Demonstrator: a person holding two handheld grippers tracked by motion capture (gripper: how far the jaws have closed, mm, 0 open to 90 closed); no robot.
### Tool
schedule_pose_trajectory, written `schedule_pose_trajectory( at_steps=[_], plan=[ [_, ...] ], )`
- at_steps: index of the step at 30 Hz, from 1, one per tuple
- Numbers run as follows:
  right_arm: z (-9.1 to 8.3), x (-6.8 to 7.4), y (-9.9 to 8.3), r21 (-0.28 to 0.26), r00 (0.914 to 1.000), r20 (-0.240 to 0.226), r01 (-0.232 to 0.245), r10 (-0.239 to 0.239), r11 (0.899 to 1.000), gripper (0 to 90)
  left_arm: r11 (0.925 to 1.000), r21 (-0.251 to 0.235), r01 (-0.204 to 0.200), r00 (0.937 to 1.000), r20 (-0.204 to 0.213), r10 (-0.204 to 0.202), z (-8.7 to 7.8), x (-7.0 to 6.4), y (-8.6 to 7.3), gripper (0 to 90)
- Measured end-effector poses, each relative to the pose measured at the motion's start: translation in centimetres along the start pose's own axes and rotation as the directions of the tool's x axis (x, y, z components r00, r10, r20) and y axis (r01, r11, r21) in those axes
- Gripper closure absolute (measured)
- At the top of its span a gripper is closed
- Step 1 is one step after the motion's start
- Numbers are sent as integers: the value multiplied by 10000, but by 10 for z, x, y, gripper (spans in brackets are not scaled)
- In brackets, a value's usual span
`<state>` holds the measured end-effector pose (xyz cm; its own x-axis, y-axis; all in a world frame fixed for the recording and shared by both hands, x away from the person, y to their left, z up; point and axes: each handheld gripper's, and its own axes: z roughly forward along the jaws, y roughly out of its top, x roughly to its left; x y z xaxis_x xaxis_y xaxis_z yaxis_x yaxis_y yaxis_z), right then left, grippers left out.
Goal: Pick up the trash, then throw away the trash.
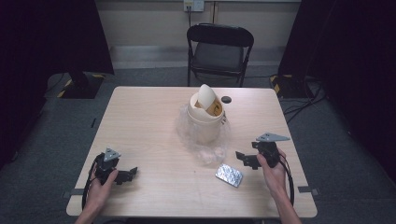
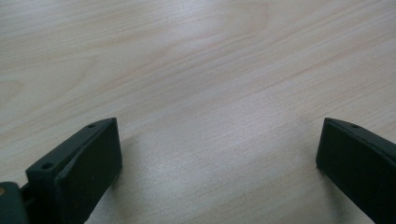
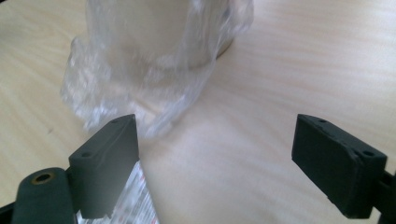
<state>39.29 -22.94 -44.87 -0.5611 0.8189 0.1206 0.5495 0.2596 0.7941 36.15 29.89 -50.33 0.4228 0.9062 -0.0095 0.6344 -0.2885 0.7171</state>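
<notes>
Silver blister pack (image 1: 229, 175) lies untouched beside your right hand-held gripper (image 1: 242, 157); both hand-held grippers gape wide, bin (image 1: 204, 119) unfed.

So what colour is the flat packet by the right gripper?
Silvery foil packet, clearest in the high view.

Bare light wooden table (image 1: 140, 126) lies open across the frame's left half, while the cream plastic bin (image 1: 204, 119) in crinkled clear plastic bag (image 1: 201, 140) blocks the centre and a silver foil blister pack (image 1: 229, 175) lies lower right of it.
</notes>
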Motion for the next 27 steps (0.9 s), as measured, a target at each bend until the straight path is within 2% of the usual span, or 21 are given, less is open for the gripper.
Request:
schedule_pose_trajectory(
  at_steps=[3, 8, 12, 15, 19, 22, 25, 27],
  plan=[
    [-6, 5, -13, 162, 9999, -106, 90, -89, 9998, 143, 10000, -1, -3, 10000, -5, 3, 0, 0, 0, 0],
    [-7, 13, -24, 462, 9992, -336, 217, -201, 9987, 156, 10000, 0, 0, 10000, -5, 0, 0, 0, 0, 0],
    [-5, 27, -39, 864, 9945, -832, 712, -640, 9937, 155, 10000, -3, 1, 10000, -2, -1, 0, 0, 0, 0],
    [-3, 32, -48, 1014, 9916, -1039, 874, -768, 9910, 158, 10000, 2, -4, 10000, -2, 4, 0, 0, 0, 0],
    [-1, 35, -52, 1132, 9912, -1082, 885, -762, 9896, 181, 10000, -2, 2, 10000, -2, -2, 0, 0, 0, 0],
    [0, 37, -54, 1054, 9881, -1325, 926, -783, 9901, 200, 10000, 0, -3, 10000, -5, 3, 0, 0, 0, 0],
    [3, 42, -56, 1129, 9825, -1346, 1441, -1286, 9831, 213, 10000, -5, 4, 10000, -2, -4, 0, 0, 0, 0],
    [3, 43, -56, 1141, 9815, -1380, 1486, -1325, 9823, 213, 10000, -6, 6, 10000, -1, -6, 0, 0, 0, 0]
  ],
)
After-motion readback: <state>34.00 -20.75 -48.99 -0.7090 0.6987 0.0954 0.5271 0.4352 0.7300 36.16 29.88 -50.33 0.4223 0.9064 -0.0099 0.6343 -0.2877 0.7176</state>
